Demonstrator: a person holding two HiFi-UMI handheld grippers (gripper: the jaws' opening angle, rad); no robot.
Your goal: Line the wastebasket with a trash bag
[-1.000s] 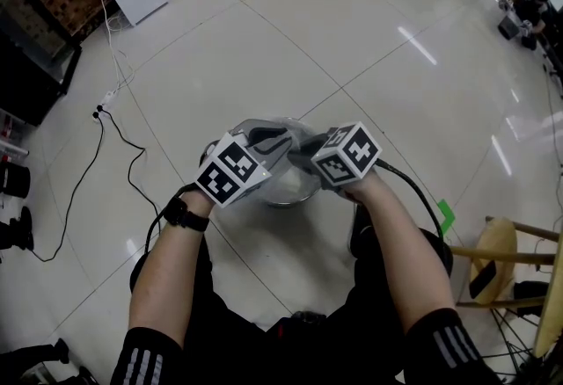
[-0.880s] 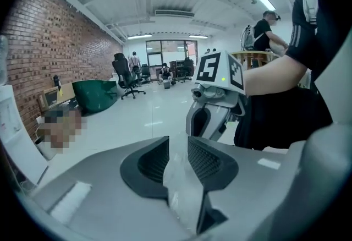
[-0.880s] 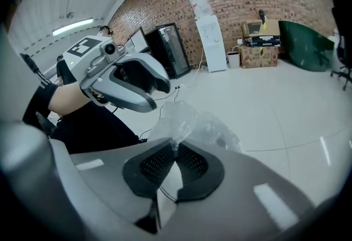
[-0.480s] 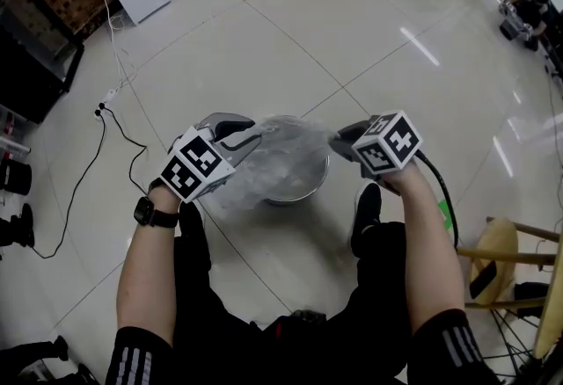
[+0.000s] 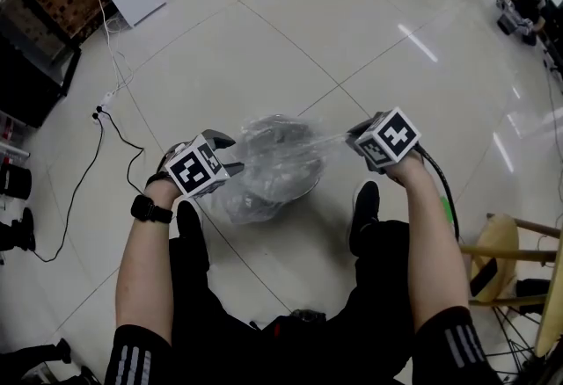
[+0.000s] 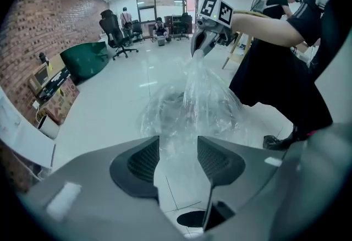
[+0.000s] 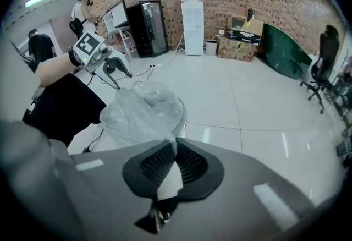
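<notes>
We have the bag (image 5: 268, 165) draped loosely over the basket (image 5: 299, 185) on the floor (image 5: 264, 49), bunched on top and spilling down the left side, its mouth not yet cuffed round the rim. Our right tongs (image 5: 354, 134) are clenched on a pinch of film, and the sheet runs taut from them to the basket. Our left tongs (image 5: 227, 155) have just been opening and stand released with nothing between them, the film lying just past their tips. The risk, as we judge it, is one-sided tension. With only the right side pulling, the bag could slide off toward that hand, or the basket could tip or skate on the glossy floor. The thin film could also stretch or tear at the right pinch if we tug harder. On the left, clear plastic is hard to read against the pale floor. The tongs may therefore close on one layer only, on both layers at once and shut the mouth, or on nothing.
</notes>
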